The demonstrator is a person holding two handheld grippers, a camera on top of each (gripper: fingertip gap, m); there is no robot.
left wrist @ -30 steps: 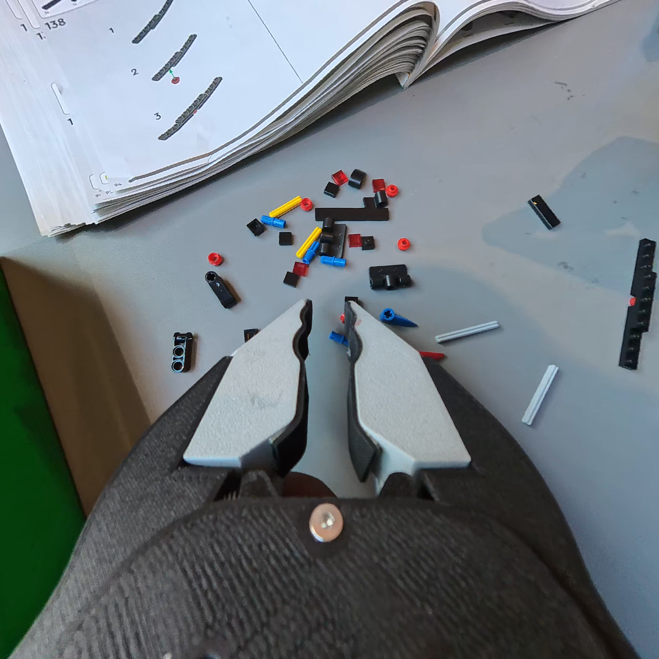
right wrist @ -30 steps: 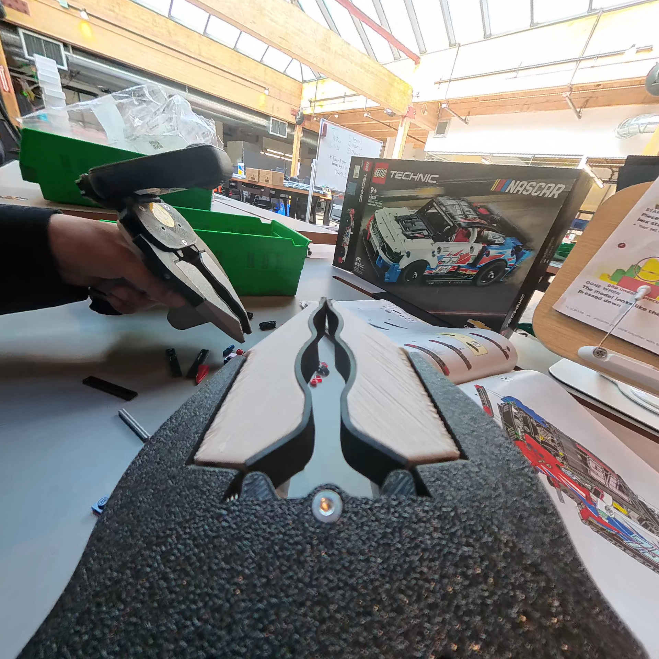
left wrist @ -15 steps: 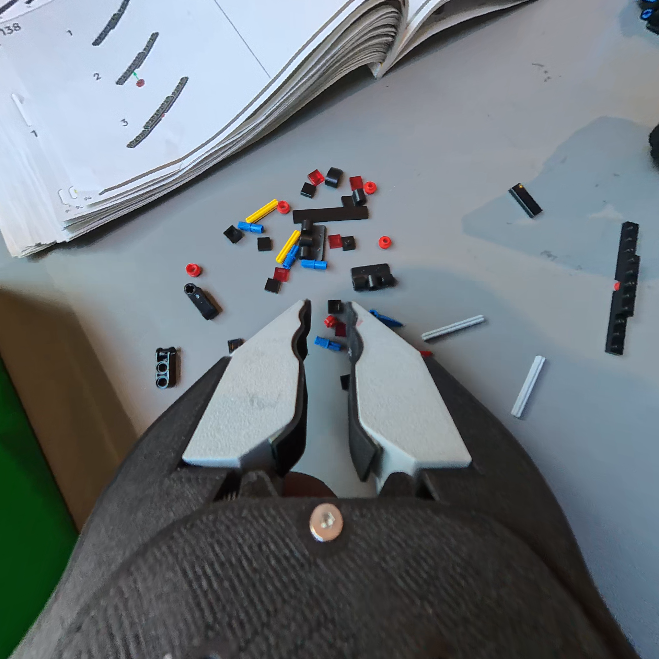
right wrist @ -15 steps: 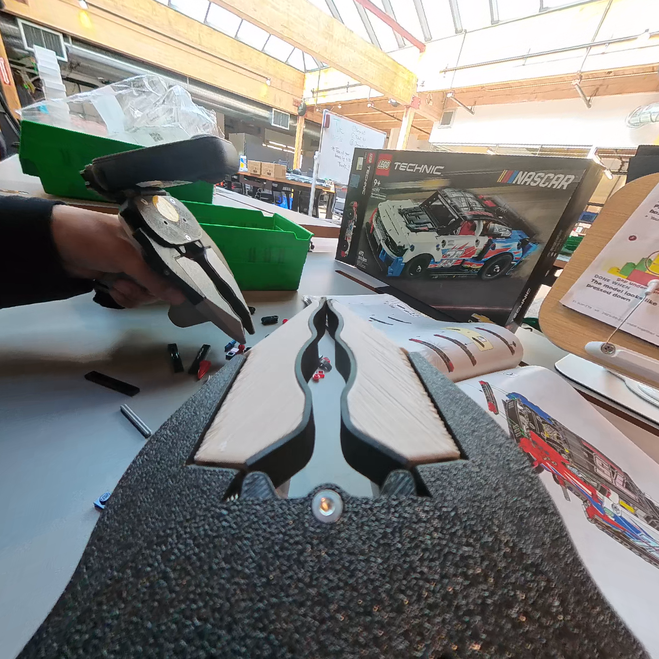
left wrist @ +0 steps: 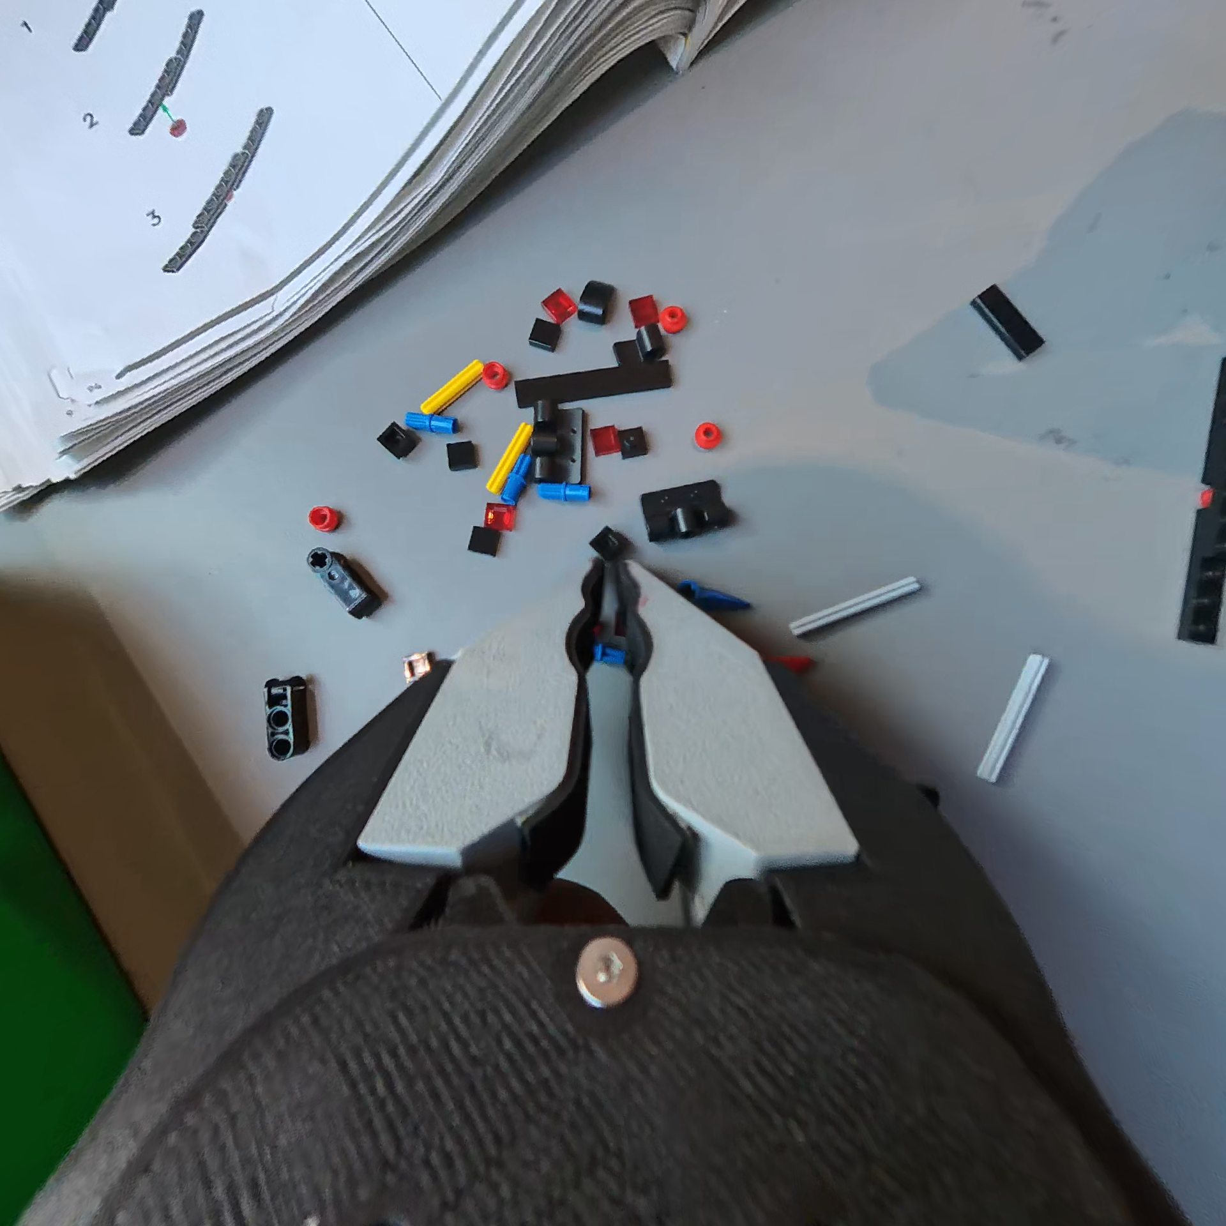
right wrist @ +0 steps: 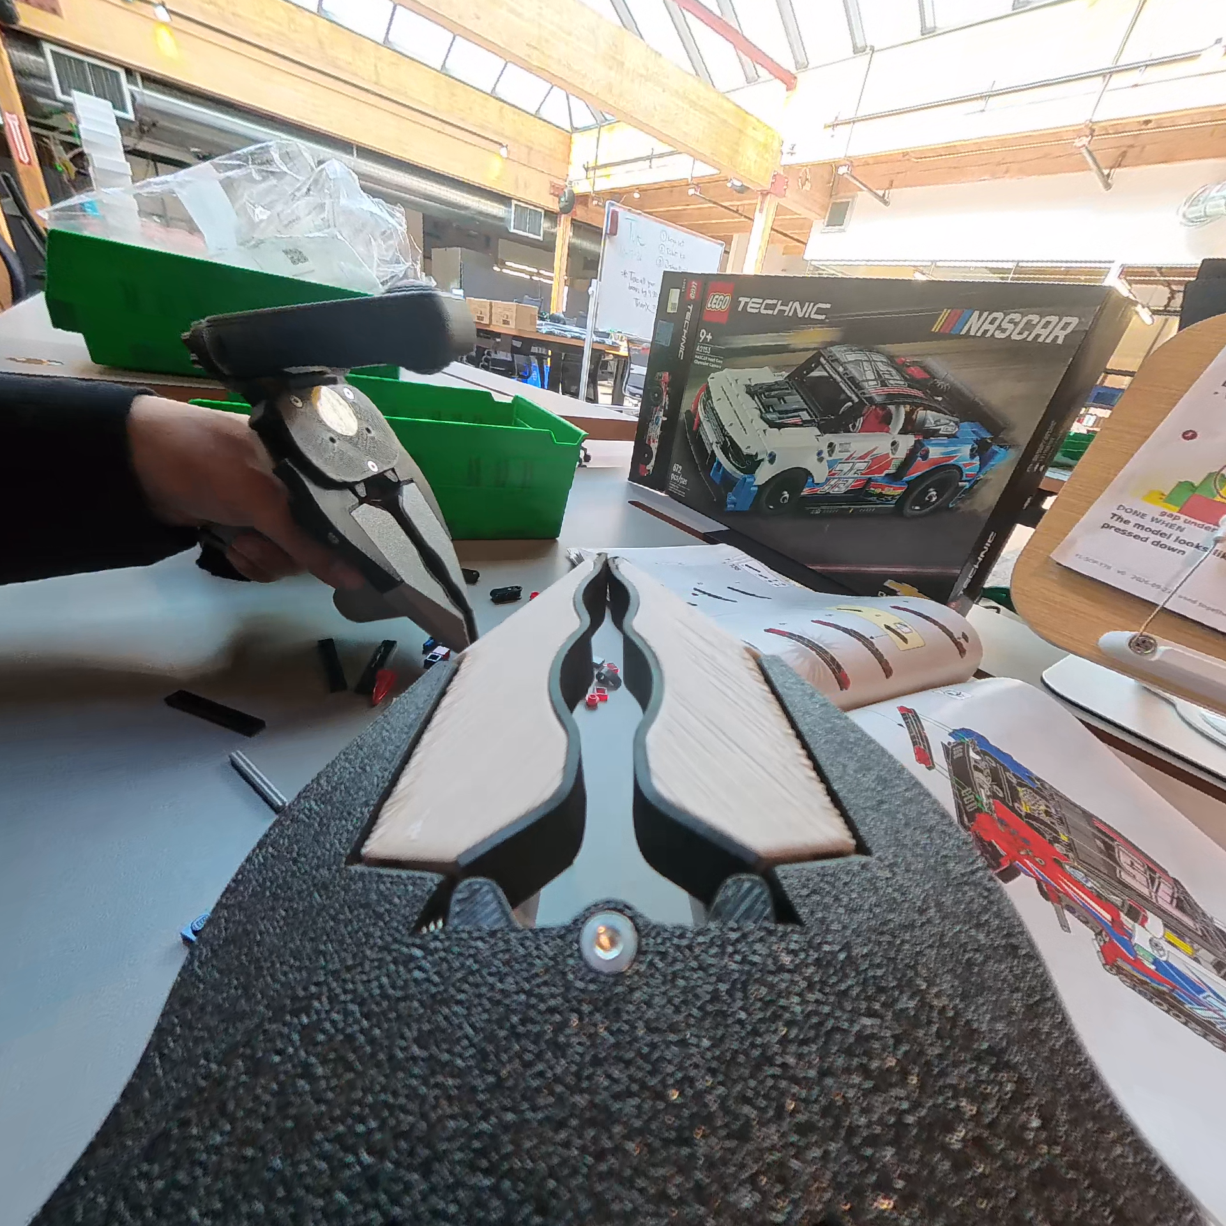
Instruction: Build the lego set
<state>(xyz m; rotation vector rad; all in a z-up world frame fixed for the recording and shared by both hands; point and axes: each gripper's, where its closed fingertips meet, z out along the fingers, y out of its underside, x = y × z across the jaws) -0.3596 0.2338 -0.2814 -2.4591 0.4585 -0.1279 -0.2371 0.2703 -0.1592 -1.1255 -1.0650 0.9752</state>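
Observation:
My left gripper [left wrist: 607, 569] is shut, tips down on the grey table [left wrist: 862, 199] amid loose Lego pieces. A blue pin [left wrist: 607, 653] and a bit of red show in the hollow between its fingers; I cannot tell if either is gripped. A small black piece [left wrist: 609, 544] lies just past the tips. It also shows in the right wrist view [right wrist: 464, 640], held by a hand. My right gripper [right wrist: 607, 564] is shut and empty, held above the table. A long black beam [left wrist: 1209, 570] with a red piece lies at the right edge.
The open instruction booklet [left wrist: 199, 166] lies at the far left and shows in the right wrist view [right wrist: 829, 623]. Two grey axles [left wrist: 856, 605] lie to the right. Green bins [right wrist: 477, 451], the set's box [right wrist: 862, 424] and a wooden stand [right wrist: 1094, 531] stand behind. The gap from one gripper's tips to the other's is roughly 20 centimeters. Both grippers' tips are roughly 15 centimeters from the long black beam [left wrist: 1209, 570].
My left gripper has shut and dropped closer to the table over the red and blue pieces. The right gripper has barely moved.

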